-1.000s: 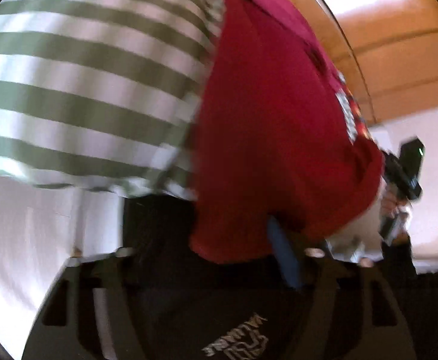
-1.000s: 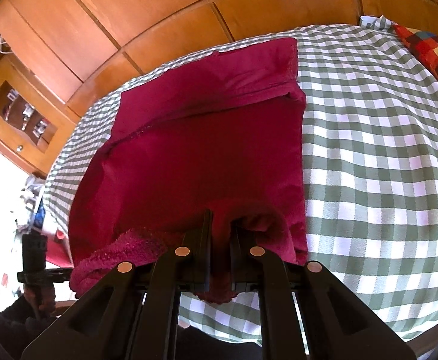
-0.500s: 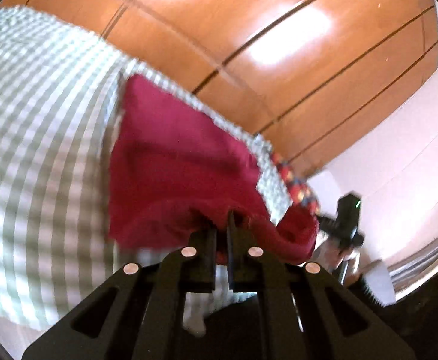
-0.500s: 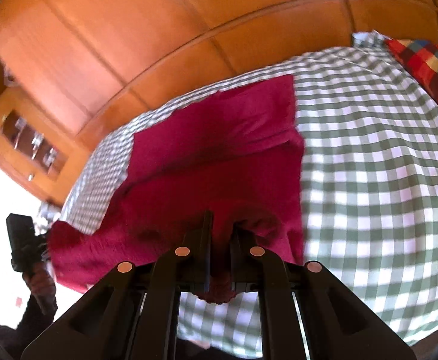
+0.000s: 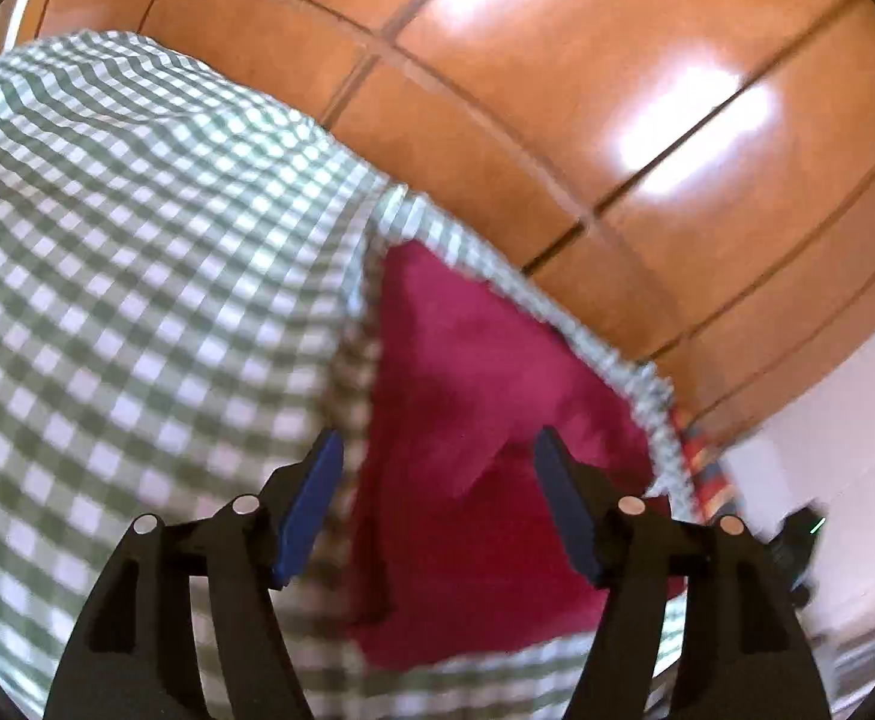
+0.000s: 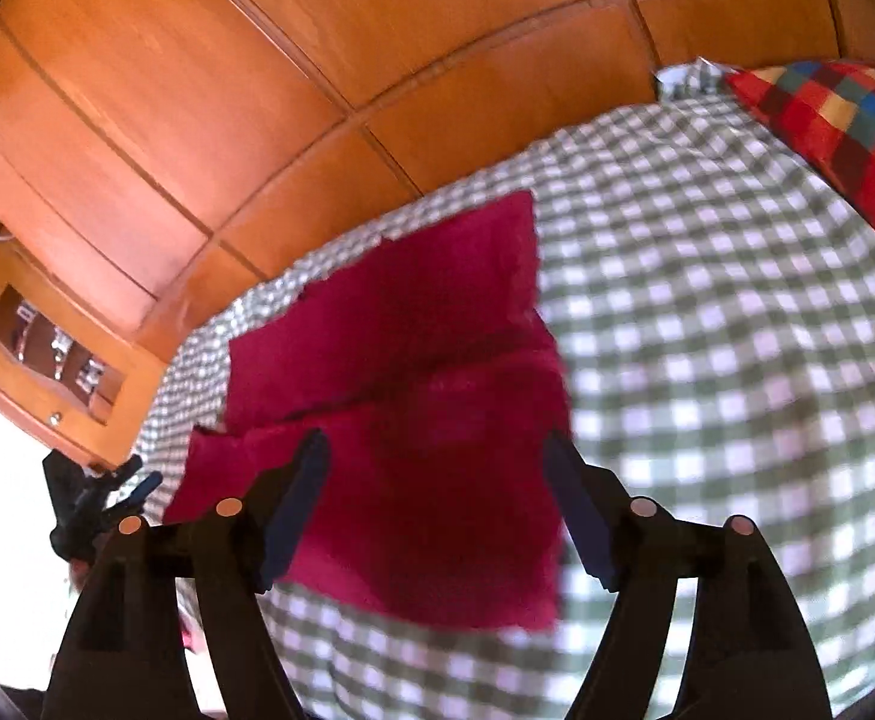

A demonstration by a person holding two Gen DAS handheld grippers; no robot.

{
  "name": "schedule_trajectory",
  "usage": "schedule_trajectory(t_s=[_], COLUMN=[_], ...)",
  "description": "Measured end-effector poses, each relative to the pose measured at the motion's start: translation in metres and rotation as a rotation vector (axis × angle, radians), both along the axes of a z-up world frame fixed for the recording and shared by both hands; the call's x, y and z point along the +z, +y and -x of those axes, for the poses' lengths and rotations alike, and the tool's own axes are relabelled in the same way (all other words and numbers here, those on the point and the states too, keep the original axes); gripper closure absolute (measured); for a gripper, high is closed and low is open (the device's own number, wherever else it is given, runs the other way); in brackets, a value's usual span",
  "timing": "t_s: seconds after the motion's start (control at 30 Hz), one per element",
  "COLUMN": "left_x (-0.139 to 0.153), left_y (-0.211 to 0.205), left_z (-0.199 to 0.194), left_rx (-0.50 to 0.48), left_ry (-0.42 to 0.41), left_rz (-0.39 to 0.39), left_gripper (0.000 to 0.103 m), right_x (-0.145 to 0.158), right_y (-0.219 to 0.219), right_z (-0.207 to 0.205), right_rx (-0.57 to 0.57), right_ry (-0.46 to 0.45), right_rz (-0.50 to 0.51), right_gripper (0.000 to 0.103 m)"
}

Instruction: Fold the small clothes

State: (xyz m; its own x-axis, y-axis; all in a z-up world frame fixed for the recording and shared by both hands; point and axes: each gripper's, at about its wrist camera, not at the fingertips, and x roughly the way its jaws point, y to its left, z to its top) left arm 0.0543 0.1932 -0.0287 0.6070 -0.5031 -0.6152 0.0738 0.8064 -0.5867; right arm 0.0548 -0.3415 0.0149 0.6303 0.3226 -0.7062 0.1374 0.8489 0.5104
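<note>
Both hand-held grippers (image 5: pixel 437 510) (image 6: pixel 437 510) opening, earlier clamped on red garment (image 6: pixel 413 420), now released

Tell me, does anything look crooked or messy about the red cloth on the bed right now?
Slightly. In the right wrist view the red cloth lies on the checked bedspread with its layers misaligned: the far layer sits offset from the near one, leaving a stepped left edge. Both grippers' jaws are opening, with nothing pinched. No damage shows.
</note>
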Motion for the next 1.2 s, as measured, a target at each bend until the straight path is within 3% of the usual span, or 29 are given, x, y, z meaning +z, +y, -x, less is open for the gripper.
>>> schedule_trajectory(t_s=[0.07,0.2,0.23,0.27,0.33,0.43,0.57,0.77,0.93,1.0,1.03,1.07,1.1,1.2], left_x=[-0.016,-0.041,-0.044,-0.046,-0.046,-0.047,-0.045,-0.037,-0.038,-0.036,-0.032,-0.029,-0.023,-0.012], left_y=[-0.007,-0.026,-0.031,-0.037,-0.043,-0.050,-0.052,-0.049,-0.047,-0.047,-0.045,-0.044,-0.041,-0.044], left_z=[0.010,0.032,0.035,0.036,0.034,0.026,0.031,0.069,0.105,0.111,0.111,0.109,0.104,0.085], left_rx=[-0.045,-0.099,-0.103,-0.112,-0.104,-0.100,-0.140,-0.218,-0.248,-0.240,-0.222,-0.206,-0.181,-0.173], left_ry=[0.020,0.063,0.064,0.060,0.060,0.066,0.072,0.089,0.119,0.112,0.087,0.068,0.039,-0.016], left_rz=[-0.060,-0.107,-0.121,-0.133,-0.157,-0.197,-0.223,-0.226,-0.241,-0.269,-0.283,-0.288,-0.283,-0.283], left_gripper=[0.038,0.040,0.044,0.054,0.061,0.078,0.086,0.087,0.084,0.075,0.071,0.058,0.048,0.044], right_x=[-0.007,-0.032,-0.040,-0.044,-0.058,-0.067,-0.057,-0.041,-0.040,-0.037,-0.032,-0.027,-0.022,-0.015], right_y=[-0.004,0.003,0.009,0.013,0.025,0.041,0.044,0.050,0.055,0.048,0.039,0.030,0.025,0.015], right_z=[0.017,0.038,0.037,0.035,0.024,0.011,0.024,0.070,0.102,0.101,0.099,0.095,0.090,0.067], right_rx=[-0.002,0.031,0.043,0.047,0.073,0.100,0.123,0.227,0.295,0.278,0.244,0.200,0.163,0.110], right_ry=[0.024,0.080,0.087,0.090,0.113,0.132,0.124,0.158,0.214,0.214,0.193,0.168,0.144,0.096], right_rz=[0.040,0.074,0.103,0.110,0.117,0.193,0.207,0.232,0.235,0.217,0.198,0.192,0.197,0.224], right_gripper=[0.024,0.024,0.024,0.027,0.056,0.076,0.082,0.082,0.078,0.057,0.035,0.028,0.028,0.028])
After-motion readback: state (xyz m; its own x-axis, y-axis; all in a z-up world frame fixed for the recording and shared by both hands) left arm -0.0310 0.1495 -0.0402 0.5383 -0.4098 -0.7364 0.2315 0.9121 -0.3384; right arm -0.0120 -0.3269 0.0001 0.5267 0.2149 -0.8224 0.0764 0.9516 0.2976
